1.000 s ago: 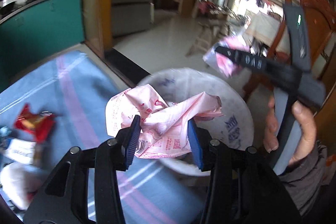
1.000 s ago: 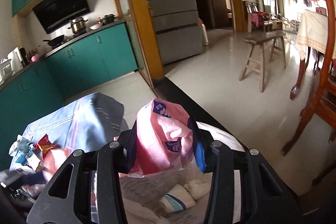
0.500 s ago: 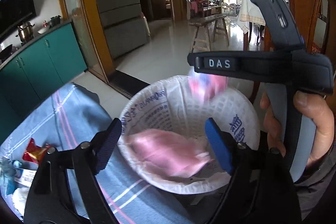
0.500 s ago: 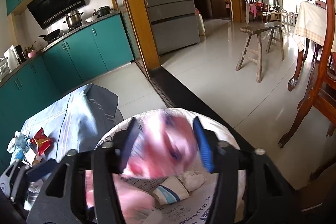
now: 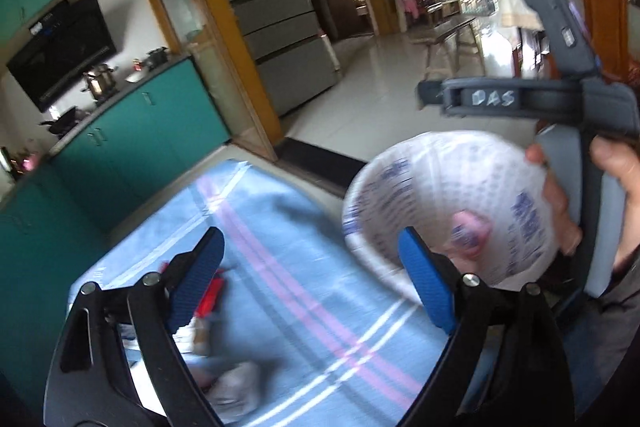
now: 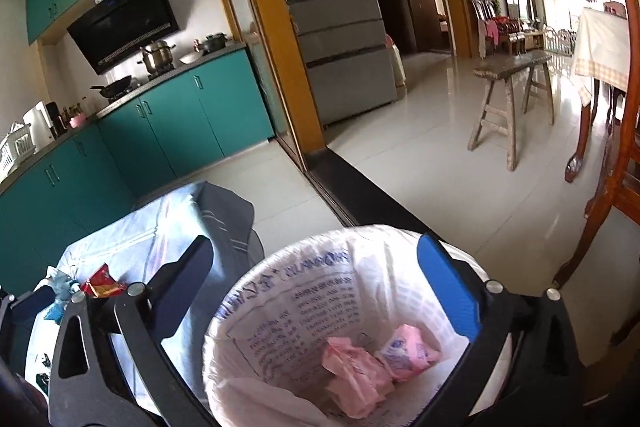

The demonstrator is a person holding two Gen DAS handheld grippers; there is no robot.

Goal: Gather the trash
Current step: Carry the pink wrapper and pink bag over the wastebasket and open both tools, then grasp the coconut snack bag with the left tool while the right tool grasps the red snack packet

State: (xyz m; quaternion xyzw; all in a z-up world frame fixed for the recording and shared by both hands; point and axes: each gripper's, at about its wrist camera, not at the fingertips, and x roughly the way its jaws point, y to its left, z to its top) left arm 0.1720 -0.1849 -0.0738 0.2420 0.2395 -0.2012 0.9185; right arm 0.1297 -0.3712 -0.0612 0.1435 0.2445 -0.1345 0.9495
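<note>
A bin lined with a white printed bag [image 6: 304,311] stands beside the table; it also shows in the left wrist view [image 5: 420,183]. Two crumpled pink wrappers [image 6: 360,375] [image 6: 408,347] lie inside it. My right gripper [image 6: 316,283] is open and empty above the bin. My left gripper [image 5: 312,275] is open and empty over the blue striped tablecloth [image 5: 280,227], left of the bin. A red snack wrapper [image 6: 102,285] and other scraps lie on the table; the red wrapper [image 5: 210,297] shows blurred by my left finger.
The right gripper's handle and the hand holding it [image 5: 568,131] are close on the right in the left wrist view. Teal kitchen cabinets [image 6: 160,131] stand behind the table. A wooden bench [image 6: 512,99] and a chair [image 6: 616,187] stand on the tiled floor.
Both grippers opened and dropped their pink wrappers into the bin. The left gripper then swung left, back over the table.
</note>
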